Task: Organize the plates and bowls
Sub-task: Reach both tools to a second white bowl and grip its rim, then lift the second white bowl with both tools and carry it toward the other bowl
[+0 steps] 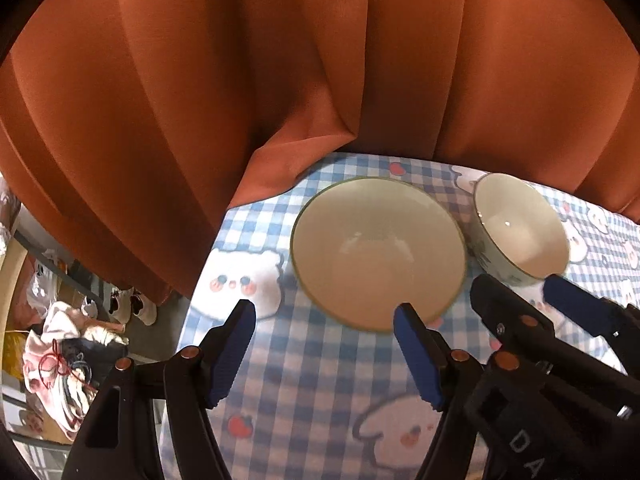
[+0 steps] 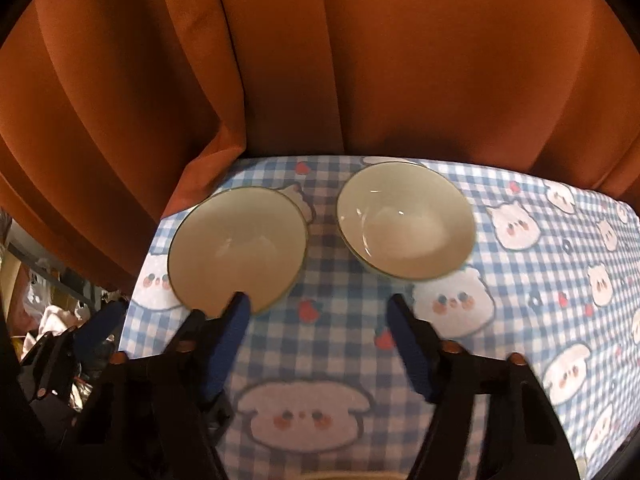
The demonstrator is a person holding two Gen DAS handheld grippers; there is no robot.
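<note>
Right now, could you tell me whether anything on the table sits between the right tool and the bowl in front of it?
Nothing visible does. The right tool is open and empty over bare checked tablecloth, and only cloth lies between it and the right bowl. The left bowl sits apart, off to the left.
</note>
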